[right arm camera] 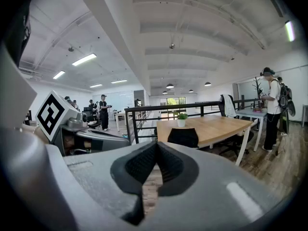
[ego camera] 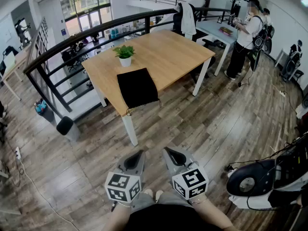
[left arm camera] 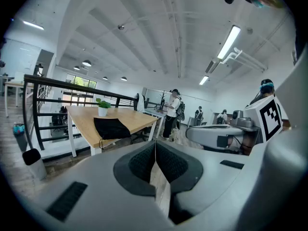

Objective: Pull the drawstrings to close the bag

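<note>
A black drawstring bag (ego camera: 137, 86) lies flat on the near corner of the wooden table (ego camera: 163, 52), its cord ends hanging at the table edge. It also shows in the left gripper view as the bag (left arm camera: 110, 127) and in the right gripper view as the bag (right arm camera: 183, 137). My left gripper (ego camera: 140, 154) and right gripper (ego camera: 166, 151) are held side by side above the floor, well short of the table. Both are shut with nothing between the jaws. The left gripper (left arm camera: 155, 146) and right gripper (right arm camera: 157, 146) show their pads meeting.
A small potted plant (ego camera: 125, 55) stands on the table behind the bag. A black railing (ego camera: 57, 61) runs along the table's far-left side. A person (ego camera: 245, 35) stands at a white desk at the back right. A white machine (ego camera: 260, 182) sits on the floor at right.
</note>
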